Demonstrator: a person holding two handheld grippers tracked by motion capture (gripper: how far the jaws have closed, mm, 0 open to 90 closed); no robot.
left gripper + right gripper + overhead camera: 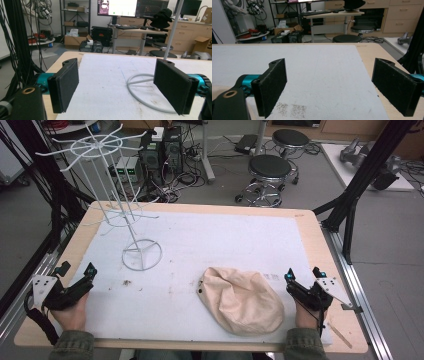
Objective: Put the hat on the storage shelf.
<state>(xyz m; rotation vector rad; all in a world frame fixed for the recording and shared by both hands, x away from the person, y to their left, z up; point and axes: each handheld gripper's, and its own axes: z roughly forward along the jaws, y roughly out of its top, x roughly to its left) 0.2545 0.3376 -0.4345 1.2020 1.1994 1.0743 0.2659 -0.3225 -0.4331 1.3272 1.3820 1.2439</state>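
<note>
A beige cloth cap (241, 300) lies crumpled on the white mat (210, 245), near the front edge and right of centre. A white wire display stand (120, 195) rises from its ring base (142, 254) at the mat's left; that base (147, 92) lies just beyond the left jaws in the left gripper view. My left gripper (77, 270) rests at the front left, open and empty (120, 85). My right gripper (304, 274) sits just right of the cap, open with nothing between its jaws (337, 85).
Two black stools (270, 172) and computer boxes (160, 152) stand on the floor beyond the table. Black frame posts (360, 185) flank the table on the right, cables hang at the left. The wooden table edge (320, 250) borders the mat.
</note>
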